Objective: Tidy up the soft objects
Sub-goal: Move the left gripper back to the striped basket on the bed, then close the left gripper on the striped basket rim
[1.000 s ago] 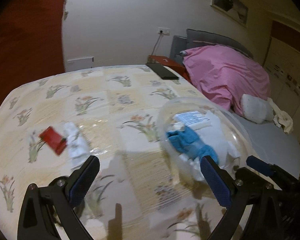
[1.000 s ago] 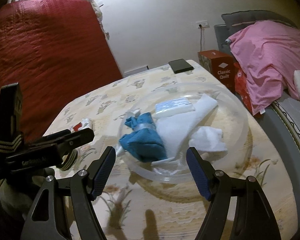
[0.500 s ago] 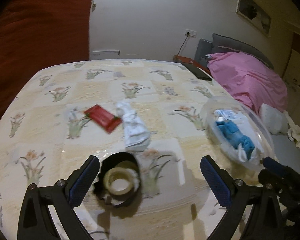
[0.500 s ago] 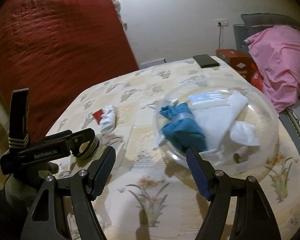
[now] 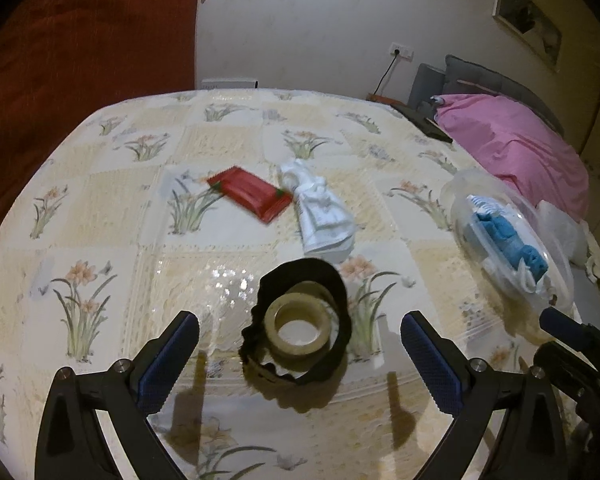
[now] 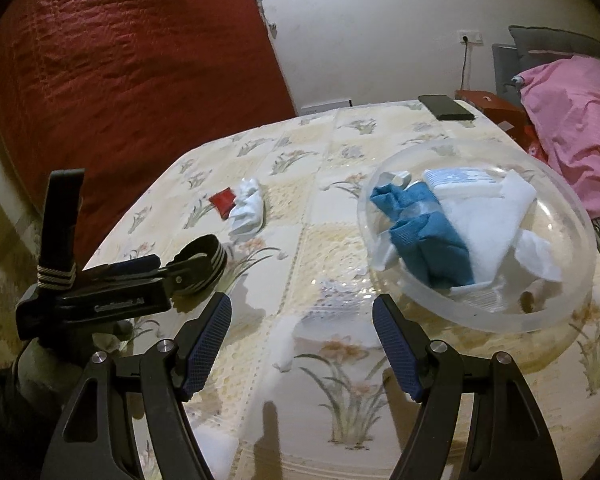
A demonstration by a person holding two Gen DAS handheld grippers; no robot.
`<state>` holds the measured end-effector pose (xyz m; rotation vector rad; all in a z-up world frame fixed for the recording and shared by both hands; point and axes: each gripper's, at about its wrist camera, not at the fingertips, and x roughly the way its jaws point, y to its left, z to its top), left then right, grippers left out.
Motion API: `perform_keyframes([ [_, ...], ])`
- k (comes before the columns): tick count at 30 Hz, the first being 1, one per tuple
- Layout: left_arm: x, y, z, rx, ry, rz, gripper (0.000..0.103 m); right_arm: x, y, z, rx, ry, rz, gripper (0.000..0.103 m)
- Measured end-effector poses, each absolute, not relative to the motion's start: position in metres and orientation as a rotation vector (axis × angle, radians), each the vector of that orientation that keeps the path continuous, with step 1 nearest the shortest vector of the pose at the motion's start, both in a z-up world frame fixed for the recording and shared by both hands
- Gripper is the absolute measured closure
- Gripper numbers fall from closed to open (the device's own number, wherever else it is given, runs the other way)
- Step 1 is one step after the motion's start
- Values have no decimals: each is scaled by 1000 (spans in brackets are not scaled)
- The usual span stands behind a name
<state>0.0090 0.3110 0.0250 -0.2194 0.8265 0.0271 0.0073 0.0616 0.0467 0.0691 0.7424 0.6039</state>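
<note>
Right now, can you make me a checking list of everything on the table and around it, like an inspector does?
Surface: table under a floral cloth with clear plastic over it.
Job's things: clear bowl holds a blue cloth and white cloths; a white cloth bundle lies loose on the table.
Clutter: red packet beside the bundle; tape roll inside a black band; dark phone at the far edge.
Grippers: left gripper open over the tape roll; right gripper open near the bowl.
Cables: one cable hanging from the wall socket.
Surroundings: red quilt, pink bedding.
</note>
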Motion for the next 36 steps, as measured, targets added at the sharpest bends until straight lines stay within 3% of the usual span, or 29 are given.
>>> perform_keyframes([
  [13,12,316,17,-228,854,10,1,7,80,39,40,773,624,29],
  [17,14,318,14,-230,862,12,8,7,82,38,36,780,625,29],
  [31,13,317,15,-233,856,10,9,14,100,32,-12,800,635,29],
  [36,13,319,16,-237,850,10,16,19,112,34,-57,790,646,29],
])
